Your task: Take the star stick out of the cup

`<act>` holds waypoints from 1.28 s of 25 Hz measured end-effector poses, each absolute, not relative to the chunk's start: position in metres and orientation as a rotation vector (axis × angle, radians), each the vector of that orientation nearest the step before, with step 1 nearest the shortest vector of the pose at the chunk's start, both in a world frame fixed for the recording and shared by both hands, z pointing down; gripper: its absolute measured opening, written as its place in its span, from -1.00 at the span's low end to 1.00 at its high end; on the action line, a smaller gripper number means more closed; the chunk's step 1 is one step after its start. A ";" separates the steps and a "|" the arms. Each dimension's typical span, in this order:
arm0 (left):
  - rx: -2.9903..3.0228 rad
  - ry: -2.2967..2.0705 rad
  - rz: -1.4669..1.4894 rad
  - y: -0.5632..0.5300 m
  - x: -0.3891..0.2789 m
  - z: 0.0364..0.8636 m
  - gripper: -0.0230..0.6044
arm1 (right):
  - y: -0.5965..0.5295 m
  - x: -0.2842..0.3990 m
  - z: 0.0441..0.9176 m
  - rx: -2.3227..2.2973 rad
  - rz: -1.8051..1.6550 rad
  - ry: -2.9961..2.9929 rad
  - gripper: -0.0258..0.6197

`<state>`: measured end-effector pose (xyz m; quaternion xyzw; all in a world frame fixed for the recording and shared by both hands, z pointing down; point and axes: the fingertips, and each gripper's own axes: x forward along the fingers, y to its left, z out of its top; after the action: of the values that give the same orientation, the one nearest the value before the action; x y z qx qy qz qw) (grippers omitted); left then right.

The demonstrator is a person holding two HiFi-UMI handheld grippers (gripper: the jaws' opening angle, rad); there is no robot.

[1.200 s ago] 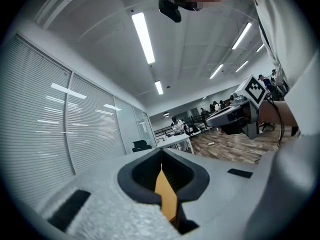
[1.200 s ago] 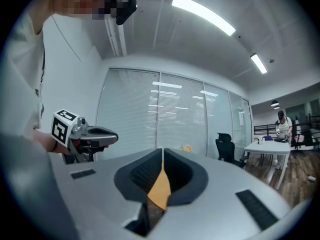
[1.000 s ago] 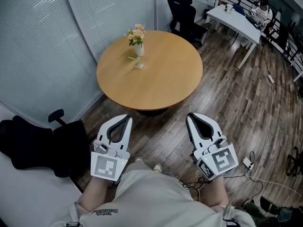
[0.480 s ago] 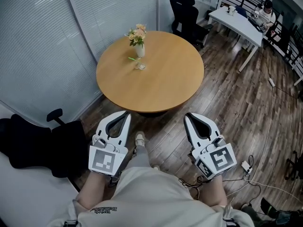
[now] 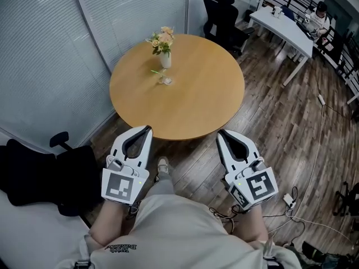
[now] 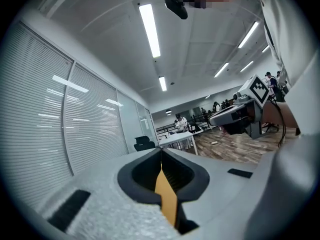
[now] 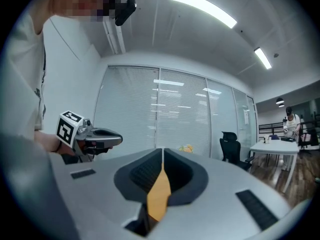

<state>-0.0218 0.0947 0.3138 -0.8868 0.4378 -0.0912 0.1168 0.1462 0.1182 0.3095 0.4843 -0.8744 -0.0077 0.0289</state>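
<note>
Our left gripper (image 5: 146,129) and right gripper (image 5: 221,134) are closed, empty; the star stick (image 5: 156,70) in the cup (image 5: 165,80) lies at one o'clock from the nearer left.

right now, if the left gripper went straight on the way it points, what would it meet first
Probably the near rim of the round table: the left gripper, jaws shut, points at it with nothing seen between. Its height against the table is unclear.
</note>
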 end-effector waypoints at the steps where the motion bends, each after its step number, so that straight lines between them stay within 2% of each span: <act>1: -2.593 1.281 -0.271 0.088 -0.025 0.314 -0.85 | 0.110 0.144 0.309 1.492 -0.024 -2.698 -0.82; 23: -2.700 1.259 -0.287 -0.140 -0.110 0.322 -0.85 | -0.113 0.068 0.300 1.552 0.000 -2.581 -0.82; 32: -2.731 1.225 -0.266 -0.201 -0.136 0.326 -0.85 | -0.172 0.036 0.298 1.549 0.000 -2.547 -0.82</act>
<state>-0.1356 -0.2006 0.3257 -0.9067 0.4067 -0.0883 0.0682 0.0356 -0.1722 0.2982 0.5178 -0.8517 0.0001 0.0804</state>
